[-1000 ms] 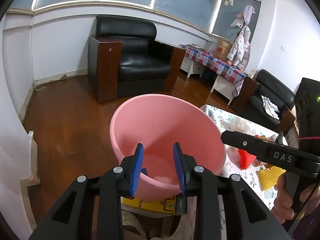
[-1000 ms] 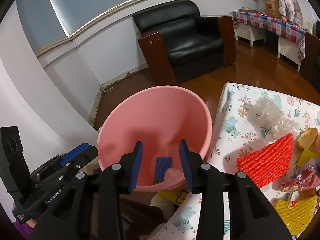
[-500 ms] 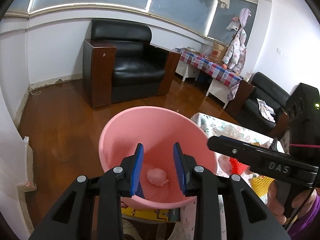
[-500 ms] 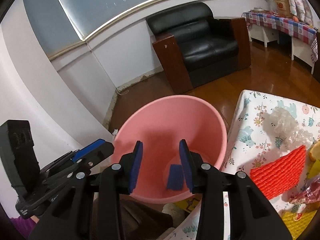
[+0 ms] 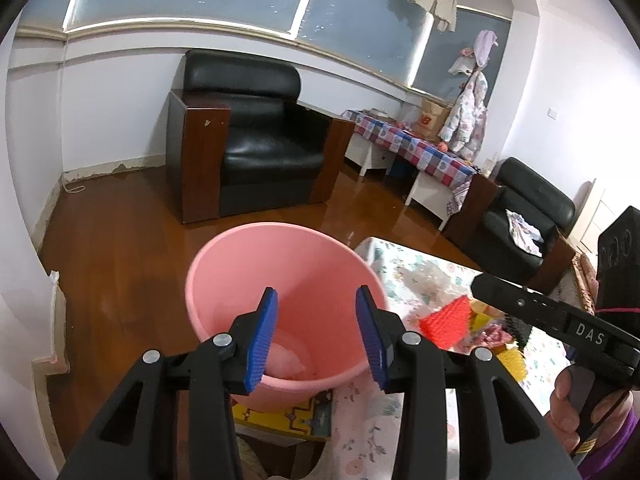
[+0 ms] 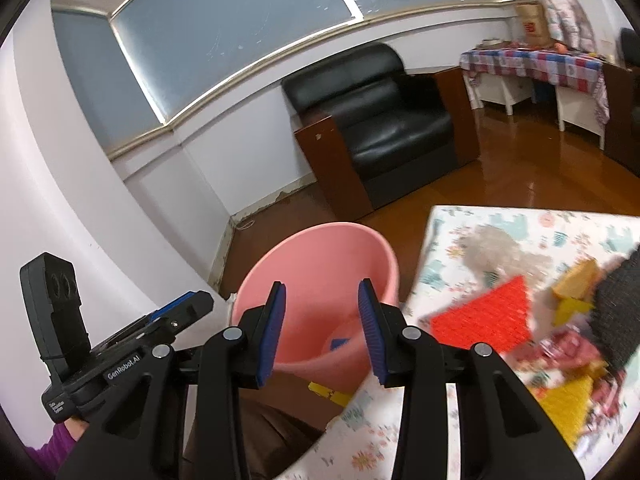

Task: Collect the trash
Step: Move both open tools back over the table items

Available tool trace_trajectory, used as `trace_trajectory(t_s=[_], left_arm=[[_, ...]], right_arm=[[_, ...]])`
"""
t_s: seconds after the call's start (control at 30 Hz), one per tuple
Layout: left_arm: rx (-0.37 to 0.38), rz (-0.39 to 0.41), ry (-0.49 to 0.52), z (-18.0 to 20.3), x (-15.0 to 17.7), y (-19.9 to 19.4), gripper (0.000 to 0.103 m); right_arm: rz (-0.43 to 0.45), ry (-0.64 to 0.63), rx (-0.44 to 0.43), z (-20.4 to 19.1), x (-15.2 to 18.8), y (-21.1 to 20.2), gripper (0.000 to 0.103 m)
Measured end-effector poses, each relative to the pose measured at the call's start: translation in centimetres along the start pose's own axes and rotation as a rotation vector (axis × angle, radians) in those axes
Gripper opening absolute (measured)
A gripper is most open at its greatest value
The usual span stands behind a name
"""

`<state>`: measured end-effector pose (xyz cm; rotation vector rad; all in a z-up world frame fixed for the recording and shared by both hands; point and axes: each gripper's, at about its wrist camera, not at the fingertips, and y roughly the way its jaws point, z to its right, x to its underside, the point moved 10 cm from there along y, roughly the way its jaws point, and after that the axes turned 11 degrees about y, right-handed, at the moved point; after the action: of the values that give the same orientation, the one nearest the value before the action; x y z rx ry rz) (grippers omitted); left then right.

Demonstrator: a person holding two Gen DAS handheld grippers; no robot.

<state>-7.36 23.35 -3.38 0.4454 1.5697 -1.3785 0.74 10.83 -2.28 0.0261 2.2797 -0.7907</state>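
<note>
A pink bucket stands on the floor at the table's left edge. A pale crumpled wad lies on its bottom, and so does a small blue piece. My left gripper hovers above the bucket's near rim with its jaws opening and nothing between them. My right gripper is also over the near rim, open and empty. On the floral tablecloth lie a red foam net, a yellow foam net and a clear crumpled bag.
A black armchair stands on the wooden floor behind the bucket. A checked-cloth table and a second armchair are at the back right. A dark blurred shape lies over the trash at the table's right.
The left jaws have spread wider. Both grippers have drawn up and back from the bucket, and the right one has swung towards the table, so more of the trash shows.
</note>
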Motion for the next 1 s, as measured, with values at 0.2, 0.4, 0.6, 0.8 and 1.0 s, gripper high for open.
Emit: trace_trajectory(t_s=[0.2,0.4,0.6,0.8,1.0], left_arm=[[0.073,0.01,0.019,3.7,-0.2,-0.3,0.04],[0.144,0.006,0.076,8.1,-0.5,0.2,0.04],[0.197,-0.027,0.134,12.1,0.2,1.2,0.04],[0.273,-0.083,0.183,15.6,1.7,2.6,0.04],[0.374,-0.155,0.269,20.7,3.9,4.4,0.04]], right_arm=[[0.031,0.077,0.048,3.9,0.4,-3.9,0.039],[0.064,0.18,0.111,7.9,1.1,-7.1,0.039],[0.11,0.198,0.221,11.2,1.8,-9.2,0.039],[0.124,0.19,0.355,14.6,2.6,-11.2,0.039],[0.147,0.226,0.448,18.3,3.2,-13.4,0.039]])
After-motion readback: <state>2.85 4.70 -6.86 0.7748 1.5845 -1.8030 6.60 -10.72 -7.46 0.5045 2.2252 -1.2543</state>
